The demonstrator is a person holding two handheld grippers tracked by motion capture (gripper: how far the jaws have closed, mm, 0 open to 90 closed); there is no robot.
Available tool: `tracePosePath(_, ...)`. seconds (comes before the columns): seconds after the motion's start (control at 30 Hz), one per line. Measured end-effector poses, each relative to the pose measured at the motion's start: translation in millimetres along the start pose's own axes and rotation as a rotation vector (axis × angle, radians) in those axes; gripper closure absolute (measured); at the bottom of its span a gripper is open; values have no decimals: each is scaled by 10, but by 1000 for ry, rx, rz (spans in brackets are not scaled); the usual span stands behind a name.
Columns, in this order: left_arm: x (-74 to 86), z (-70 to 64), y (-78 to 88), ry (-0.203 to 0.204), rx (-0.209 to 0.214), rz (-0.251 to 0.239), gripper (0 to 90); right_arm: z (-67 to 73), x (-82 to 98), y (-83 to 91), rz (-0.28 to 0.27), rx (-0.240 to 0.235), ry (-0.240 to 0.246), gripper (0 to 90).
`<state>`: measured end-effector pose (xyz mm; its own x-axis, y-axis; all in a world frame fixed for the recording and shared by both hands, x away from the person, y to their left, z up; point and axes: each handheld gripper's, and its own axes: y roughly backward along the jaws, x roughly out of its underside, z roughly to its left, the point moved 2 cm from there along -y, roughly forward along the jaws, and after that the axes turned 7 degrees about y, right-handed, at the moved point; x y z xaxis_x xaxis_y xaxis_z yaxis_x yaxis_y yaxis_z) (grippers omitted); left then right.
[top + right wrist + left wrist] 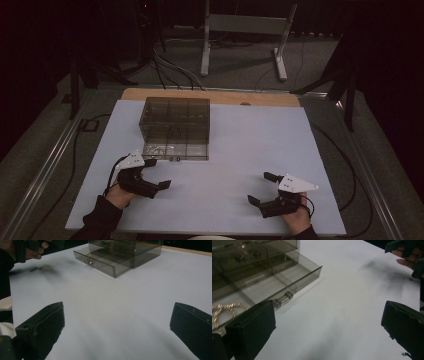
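Observation:
A smoky clear drawer box (176, 120) stands on the white table (250, 140) left of centre. Its bottom drawer (175, 151) is pulled out toward me, and a gold chain (222, 311) lies inside it. My left gripper (157, 173) is open just in front of the drawer's left corner, nothing between its jaws. My right gripper (262, 188) is open near the front right of the table, also holding nothing. In the right gripper view the drawer box (125, 252) stands far off with its open drawer (100, 262) facing left.
A wooden strip (210, 96) runs along the table's far edge. Beyond it stand a grey metal stand (245, 35) and floor cables (170, 70). A wide bare stretch of white table lies between the grippers and right of the box.

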<state>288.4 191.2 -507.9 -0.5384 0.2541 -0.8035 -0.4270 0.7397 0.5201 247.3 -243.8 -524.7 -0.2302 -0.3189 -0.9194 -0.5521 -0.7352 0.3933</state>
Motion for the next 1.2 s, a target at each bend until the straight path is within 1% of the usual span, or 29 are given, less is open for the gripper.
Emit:
tracePosePath(0.2,123,31,128,12,-30,-5,5,-2,4,3,1,3,-2,0)
tracePosePath(0.23,144,38,155,15,-39,-16,4,-2,4,3,3,4,1,0)
tracePosePath(0.3,185,50,209,27,-41,-29,5,-5,4,0,2,2,-2,0)
tracePosePath(0.4,241,57,275,29,-60,-18,5,-2,4,-1,3,3,0,0)
tracePosePath(0.5,300,78,335,54,-70,-32,4,-5,7,-7,5,1,-3,0)
tracePosePath(0.67,394,94,397,76,-86,-35,5,-5,8,-13,7,1,-6,0)
tracePosePath(0.8,442,91,444,73,-118,-15,5,-2,7,-10,8,3,-1,0)
tracePosePath(0.87,475,99,473,85,-126,-22,5,-9,7,-10,5,4,-4,0)
tracePosePath(0.93,507,111,506,86,-137,-25,5,-8,6,-3,4,6,-3,0)
tracePosePath(1.03,541,124,529,89,-127,-37,5,-11,9,-7,7,5,-4,0)
tracePosePath(1.07,554,130,525,84,-131,-41,5,-14,10,-9,6,5,-5,0)
tracePosePath(1.13,569,139,514,69,-141,-34,5,-10,10,-11,8,5,-2,0)
tracePosePath(1.2,572,138,501,70,-140,-28,5,-7,10,-13,10,5,-1,0)
